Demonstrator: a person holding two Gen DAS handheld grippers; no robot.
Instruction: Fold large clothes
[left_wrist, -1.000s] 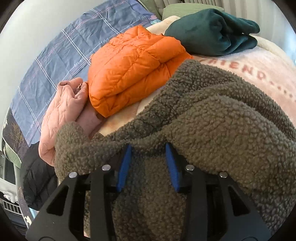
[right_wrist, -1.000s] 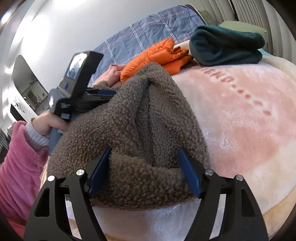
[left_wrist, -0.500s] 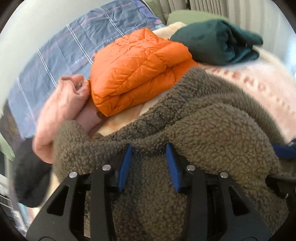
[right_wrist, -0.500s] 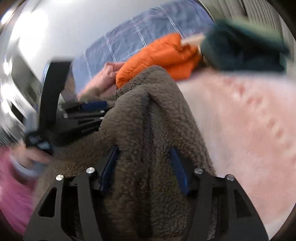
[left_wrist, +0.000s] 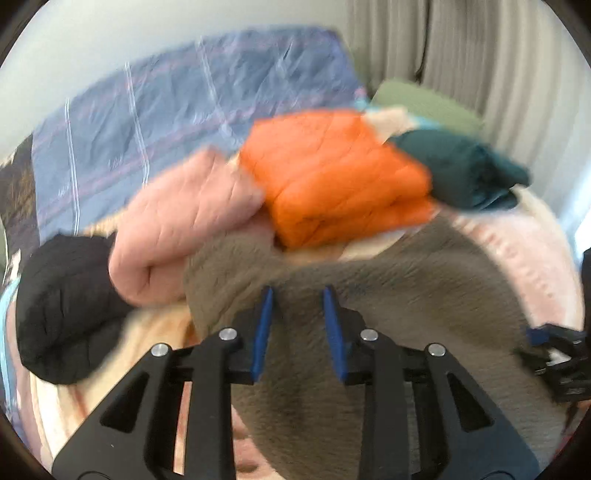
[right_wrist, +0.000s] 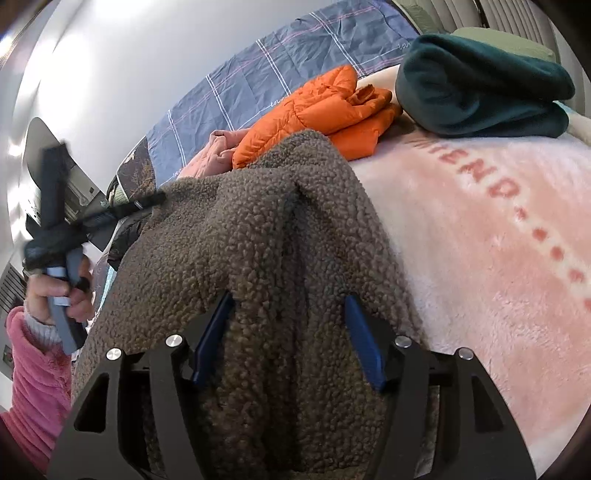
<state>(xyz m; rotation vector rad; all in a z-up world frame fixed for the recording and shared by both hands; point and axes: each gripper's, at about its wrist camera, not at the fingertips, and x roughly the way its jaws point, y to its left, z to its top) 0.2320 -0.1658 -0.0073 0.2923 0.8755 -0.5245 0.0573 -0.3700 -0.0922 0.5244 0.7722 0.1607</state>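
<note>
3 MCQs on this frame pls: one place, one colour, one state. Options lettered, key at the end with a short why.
1. Where does the orange puffer jacket lie?
A. between the pink garment and the dark green garment
B. on the floor
C. under the brown fleece

2. What colour is the lettering on the pink blanket?
A. blue
B. red-pink
C. black

3. What is the right gripper doing?
A. open, hovering over bare blanket
B. closed on the orange jacket
C. gripping the brown fleece

Key:
1 A: both views show the orange jacket with pink on one side and dark green on the other.
2 B: the letters in the right wrist view read reddish pink.
3 C: fleece fills the gap between both blue pads; the left gripper pinches the same fleece.
</note>
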